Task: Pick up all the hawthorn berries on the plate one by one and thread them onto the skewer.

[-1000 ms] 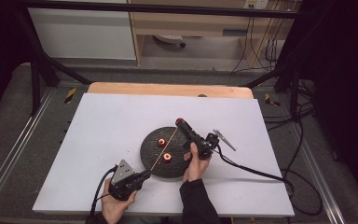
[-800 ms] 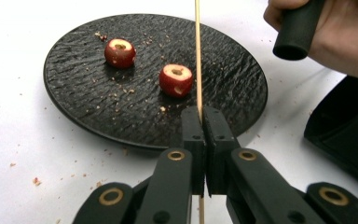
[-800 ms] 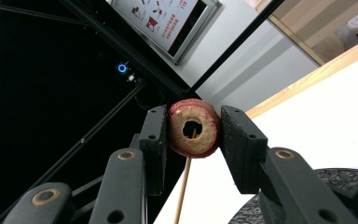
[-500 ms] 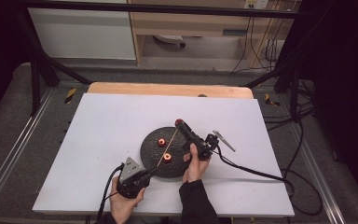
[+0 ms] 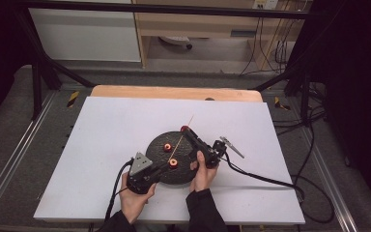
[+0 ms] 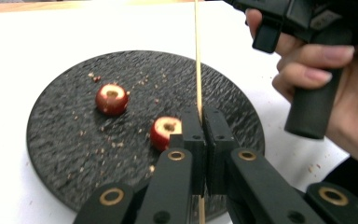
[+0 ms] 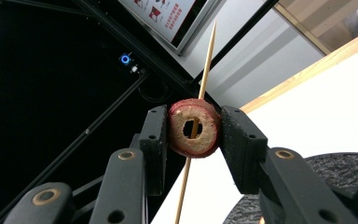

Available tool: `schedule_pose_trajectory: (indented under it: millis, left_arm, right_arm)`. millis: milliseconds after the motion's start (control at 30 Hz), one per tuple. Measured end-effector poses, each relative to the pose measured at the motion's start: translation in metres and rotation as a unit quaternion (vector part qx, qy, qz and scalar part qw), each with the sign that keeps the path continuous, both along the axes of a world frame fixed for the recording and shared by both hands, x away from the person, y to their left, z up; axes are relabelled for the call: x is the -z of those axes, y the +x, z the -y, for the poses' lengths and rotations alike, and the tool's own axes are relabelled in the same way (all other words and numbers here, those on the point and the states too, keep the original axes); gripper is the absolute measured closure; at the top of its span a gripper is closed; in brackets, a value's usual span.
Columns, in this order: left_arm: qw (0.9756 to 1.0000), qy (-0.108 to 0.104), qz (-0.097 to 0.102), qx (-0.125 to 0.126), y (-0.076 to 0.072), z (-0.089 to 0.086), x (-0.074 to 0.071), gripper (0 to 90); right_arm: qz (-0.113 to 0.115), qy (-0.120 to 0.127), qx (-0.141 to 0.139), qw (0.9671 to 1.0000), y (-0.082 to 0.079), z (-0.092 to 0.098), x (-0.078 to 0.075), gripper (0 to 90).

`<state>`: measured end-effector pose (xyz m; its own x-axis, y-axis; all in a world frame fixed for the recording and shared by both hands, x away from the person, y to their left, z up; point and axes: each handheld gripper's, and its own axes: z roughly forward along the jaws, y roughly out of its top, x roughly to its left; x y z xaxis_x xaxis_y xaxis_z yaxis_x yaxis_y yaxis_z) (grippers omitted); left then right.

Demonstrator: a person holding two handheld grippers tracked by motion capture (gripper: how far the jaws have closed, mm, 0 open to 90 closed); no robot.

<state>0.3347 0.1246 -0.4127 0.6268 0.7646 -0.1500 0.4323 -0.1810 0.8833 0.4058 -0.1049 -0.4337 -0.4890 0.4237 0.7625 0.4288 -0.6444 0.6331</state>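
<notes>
A thin wooden skewer [image 6: 198, 56] is clamped between the closed jaws of the left tool [image 6: 199, 122], which is held over the near edge of a round black plate [image 5: 157, 147]. The plate lies on the white tabletop [image 5: 101, 130], somewhat nearer the front edge than the back and close to the middle from side to side. From the left tool [image 5: 160, 169] the skewer [image 5: 178, 142] is slanted up and away across the plate toward the back right.

A red fruit ring [image 7: 195, 127] with a hollow core is gripped by the right tool [image 7: 192, 130], one pad pressed on each side. In the right tool's camera view the skewer [image 7: 208, 51] is seen through the ring's hole, with its pointed end beyond it. From above, the ring [image 5: 184, 129] is seen at the plate's far right rim, at the tip of the right tool [image 5: 185, 130].

Two more cored red fruits [image 6: 112, 99] are lying on the plate, one near its middle and one just beside the left tool's jaws. Crumbs are scattered over the plate.
</notes>
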Motion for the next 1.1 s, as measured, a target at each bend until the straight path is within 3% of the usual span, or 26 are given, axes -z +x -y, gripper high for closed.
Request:
schedule_pose_trajectory:
  millis: [267, 733, 1067, 1100]
  left_arm:
    - [0.9999, 0.012, 0.001, 0.008, 0.015, 0.007, -0.007, 88.3]
    - [0.9999, 0.006, 0.007, 0.015, 0.027, 0.016, -0.012, 88.3]
    - [0.9994, 0.019, 0.013, 0.025, 0.028, 0.015, -0.011, 88.3]
    - [0.9994, 0.02, 0.013, 0.026, 0.028, 0.015, -0.011, 88.4]
  right_arm:
    - [0.0, -0.014, -0.01, 0.9999, -0.005, 0.001, -0.001, 63.1]
    - [-0.016, -0.037, -0.039, 0.9984, -0.016, -0.003, 0.006, 63.1]
    - [-0.02, -0.058, -0.051, 0.9968, -0.02, -0.004, 0.008, 62.5]
    - [-0.022, -0.065, -0.054, 0.9962, -0.02, -0.003, 0.007, 59.4]
